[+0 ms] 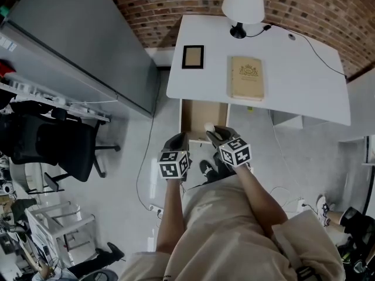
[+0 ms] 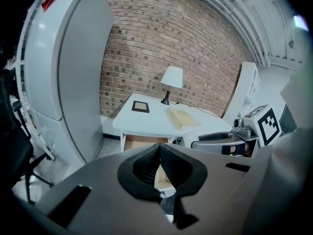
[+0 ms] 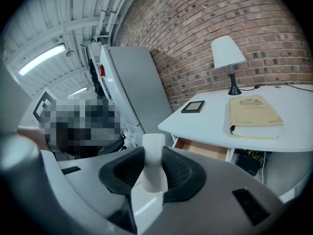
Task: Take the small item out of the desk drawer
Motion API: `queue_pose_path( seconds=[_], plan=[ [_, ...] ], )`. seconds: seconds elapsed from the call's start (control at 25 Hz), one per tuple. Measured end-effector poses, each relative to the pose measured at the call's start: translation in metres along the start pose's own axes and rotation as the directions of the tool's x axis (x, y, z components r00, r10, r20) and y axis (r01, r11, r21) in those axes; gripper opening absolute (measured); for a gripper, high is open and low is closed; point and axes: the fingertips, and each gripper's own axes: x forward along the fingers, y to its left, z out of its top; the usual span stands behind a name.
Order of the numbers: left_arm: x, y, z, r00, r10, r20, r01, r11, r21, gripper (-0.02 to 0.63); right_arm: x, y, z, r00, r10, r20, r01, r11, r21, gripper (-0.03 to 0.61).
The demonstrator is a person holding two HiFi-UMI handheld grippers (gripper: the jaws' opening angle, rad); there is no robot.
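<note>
Under the white desk (image 1: 304,69) the wooden drawer (image 1: 183,119) stands pulled open. My right gripper (image 1: 218,136) hovers over the drawer's front edge, shut on a small white cylinder-like item (image 1: 209,126). In the right gripper view that item (image 3: 154,173) stands upright, pinched between the black pads of the right gripper (image 3: 153,153), with the open drawer (image 3: 205,150) beyond. My left gripper (image 1: 174,141) hangs beside it at the drawer's left front. Its pads (image 2: 146,163) meet at the tips with nothing between them, so the left gripper (image 2: 160,148) is shut.
On the desk are a white lamp (image 1: 243,4), a tan book (image 1: 246,78) and a black picture frame (image 1: 193,56). A tall grey cabinet (image 1: 76,40) stands left of the desk, a black office chair (image 1: 58,145) further left. Cables run across the floor (image 1: 143,174).
</note>
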Motion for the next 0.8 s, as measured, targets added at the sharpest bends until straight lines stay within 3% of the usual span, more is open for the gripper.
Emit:
queue_pose_path(
  seconds=[0.8],
  plan=[
    [0.001, 0.005, 0.004, 1.000, -0.008, 0.017, 0.008, 1.000, -0.012, 0.017, 0.007, -0.003, 0.014, 1.000, -0.004, 0.013, 0.004, 1.000, -0.024, 0.140]
  ],
)
